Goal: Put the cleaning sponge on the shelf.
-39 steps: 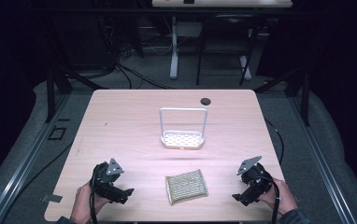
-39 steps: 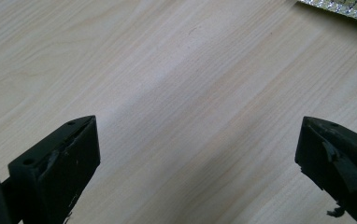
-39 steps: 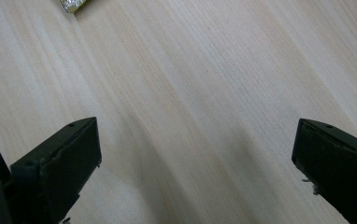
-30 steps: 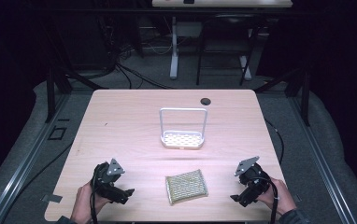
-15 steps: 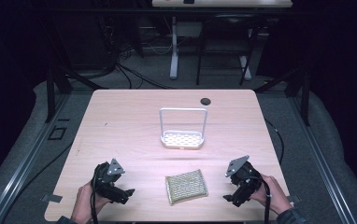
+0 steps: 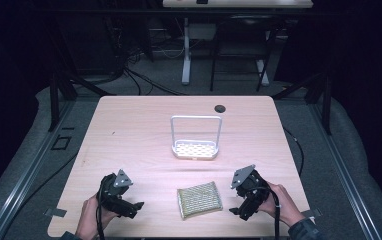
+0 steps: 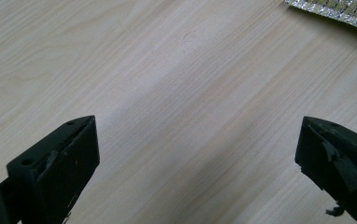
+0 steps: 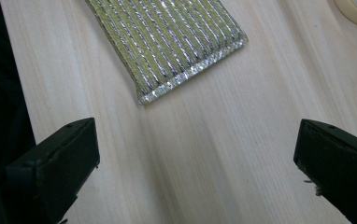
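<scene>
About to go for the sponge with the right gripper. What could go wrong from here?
The sponge lies flat near the table's front edge; a push from the open right gripper could slide it off. It is thin, so the jaws may scrape the wood. The left gripper sits close beside it and could collide.

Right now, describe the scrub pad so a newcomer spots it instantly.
On the light wooden table, look at the near edge, between the two handheld grippers. The scrub pad lies flat there: a yellow-green rectangle with shiny silver ribbing, unlike the white perforated rack standing behind it.
</scene>
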Motion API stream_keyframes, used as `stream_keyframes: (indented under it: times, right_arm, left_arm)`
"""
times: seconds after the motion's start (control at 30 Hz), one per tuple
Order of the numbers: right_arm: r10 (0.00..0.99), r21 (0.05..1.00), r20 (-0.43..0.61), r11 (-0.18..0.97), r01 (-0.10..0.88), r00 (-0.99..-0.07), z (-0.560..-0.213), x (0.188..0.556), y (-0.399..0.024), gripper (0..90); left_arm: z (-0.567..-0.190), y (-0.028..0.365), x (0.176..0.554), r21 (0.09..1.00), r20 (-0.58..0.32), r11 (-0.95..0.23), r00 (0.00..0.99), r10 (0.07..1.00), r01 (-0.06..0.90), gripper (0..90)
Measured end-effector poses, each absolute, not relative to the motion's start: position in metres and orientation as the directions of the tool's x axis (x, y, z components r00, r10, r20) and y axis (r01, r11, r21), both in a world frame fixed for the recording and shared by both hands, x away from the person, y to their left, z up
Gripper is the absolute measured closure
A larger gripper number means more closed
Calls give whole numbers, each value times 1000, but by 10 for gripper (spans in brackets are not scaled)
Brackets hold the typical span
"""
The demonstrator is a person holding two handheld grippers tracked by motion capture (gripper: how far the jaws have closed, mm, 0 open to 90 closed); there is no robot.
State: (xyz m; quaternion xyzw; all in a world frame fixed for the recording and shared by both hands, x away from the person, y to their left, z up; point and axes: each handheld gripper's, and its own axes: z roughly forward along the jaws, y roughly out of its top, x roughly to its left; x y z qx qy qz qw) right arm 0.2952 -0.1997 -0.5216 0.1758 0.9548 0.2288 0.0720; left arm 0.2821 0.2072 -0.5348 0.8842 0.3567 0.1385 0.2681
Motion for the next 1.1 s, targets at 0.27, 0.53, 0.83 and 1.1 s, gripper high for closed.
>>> stream_keyframes:
  times: [0.27, 0.53, 0.83, 1.1]
  right_arm:
    - [269, 477, -26, 850, 224, -963, -527, 298, -177, 0]
    - [190, 444, -35, 883, 155, -981, -533, 304, -153, 0]
    - [140, 438, -53, 893, 103, -989, -537, 311, -136, 0]
    - [104, 424, -47, 903, 75, -993, -543, 316, -124, 0]
  left_arm:
    - [-535, 207, 282, 572, 55, -607, 712, 700, 552, 0]
    - [-535, 206, 282, 570, 57, -612, 716, 695, 548, 0]
    - [-535, 206, 282, 569, 54, -614, 720, 692, 548, 0]
    - [-535, 206, 282, 567, 53, -616, 722, 690, 547, 0]
